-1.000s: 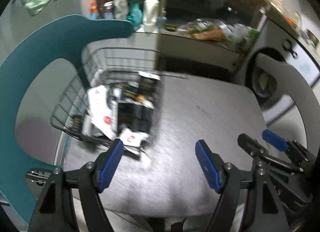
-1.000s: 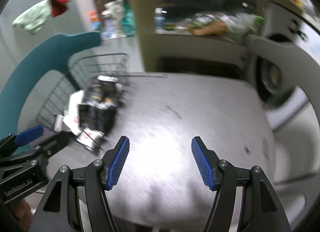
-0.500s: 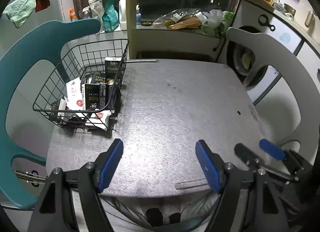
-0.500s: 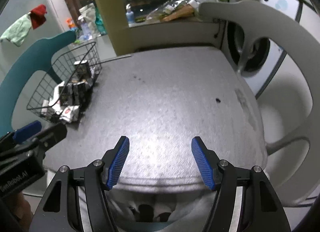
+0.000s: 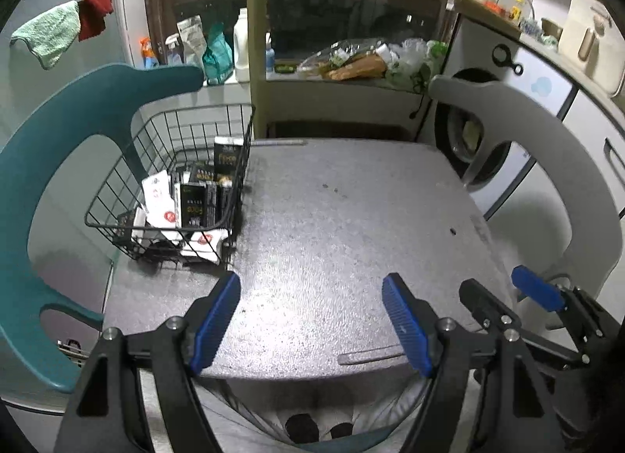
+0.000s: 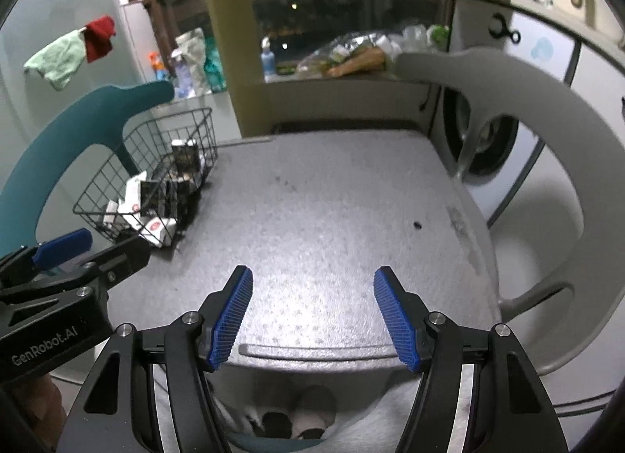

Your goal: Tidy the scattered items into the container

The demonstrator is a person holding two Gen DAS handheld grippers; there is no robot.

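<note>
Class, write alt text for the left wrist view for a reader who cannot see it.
A black wire basket full of small packets stands at the left edge of a grey table. The left gripper, jaws open and empty, hangs over the near edge, with the right gripper alongside.

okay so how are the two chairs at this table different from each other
The teal chair stands on the table's left side; the grey chair stands on its right. The teal chair has the wire basket of packets right beside it; the table near the grey chair is bare apart from a small dark speck. Both share the same curved back with a large cutout.
</note>
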